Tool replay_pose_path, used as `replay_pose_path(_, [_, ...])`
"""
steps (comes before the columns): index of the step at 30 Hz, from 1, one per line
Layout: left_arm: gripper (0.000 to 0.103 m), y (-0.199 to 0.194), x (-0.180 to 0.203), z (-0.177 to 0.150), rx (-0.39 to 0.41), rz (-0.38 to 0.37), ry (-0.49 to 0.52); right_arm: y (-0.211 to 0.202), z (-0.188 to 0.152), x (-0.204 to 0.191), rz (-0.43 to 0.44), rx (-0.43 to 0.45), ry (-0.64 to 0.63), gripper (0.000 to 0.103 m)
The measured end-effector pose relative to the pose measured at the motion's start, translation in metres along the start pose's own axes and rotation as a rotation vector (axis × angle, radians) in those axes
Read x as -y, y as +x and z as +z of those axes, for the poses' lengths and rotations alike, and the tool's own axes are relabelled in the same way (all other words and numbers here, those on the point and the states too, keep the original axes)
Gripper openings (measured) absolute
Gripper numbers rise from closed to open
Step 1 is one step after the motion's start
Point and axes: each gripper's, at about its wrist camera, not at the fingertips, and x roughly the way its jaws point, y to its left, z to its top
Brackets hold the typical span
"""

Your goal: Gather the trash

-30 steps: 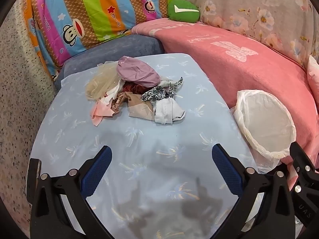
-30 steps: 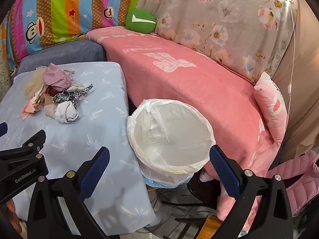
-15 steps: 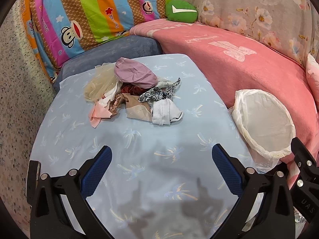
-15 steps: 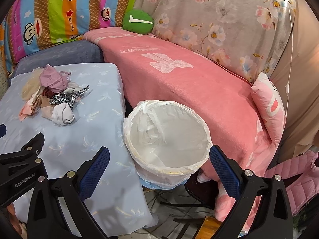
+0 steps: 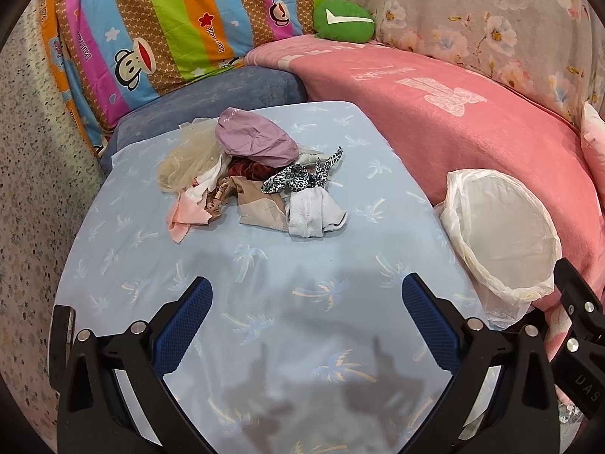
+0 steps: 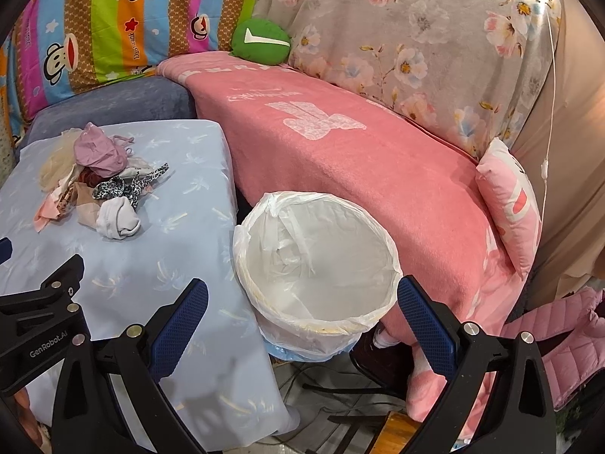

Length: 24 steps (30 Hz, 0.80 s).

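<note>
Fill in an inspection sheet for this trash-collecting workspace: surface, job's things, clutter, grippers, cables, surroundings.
Surface: table under a light blue palm-print cloth.
Job's things: pile of fabric scraps on the far part of the table; white-lined bin beside the table, nothing seen inside.
Clutter: nothing seen.
Grippers: left gripper and right gripper both open, holding nothing.
Cables: dark cables on the floor below the bin.
Surroundings: pink blanket, green cushion.

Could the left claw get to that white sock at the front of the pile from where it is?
Probably yes. The left claw is open and empty, and only bare blue tablecloth lies between it and the white sock, which sits on the pile's near edge.
</note>
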Motion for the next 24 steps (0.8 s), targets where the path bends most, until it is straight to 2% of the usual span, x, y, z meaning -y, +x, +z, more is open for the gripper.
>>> replay_pose_path(24, [0.096,0.0010,0.0053,-0.0007,0.005,-0.015,0.012,0.0003,-0.0021,0.0000,-0.014,0.000,0.004,0.097])
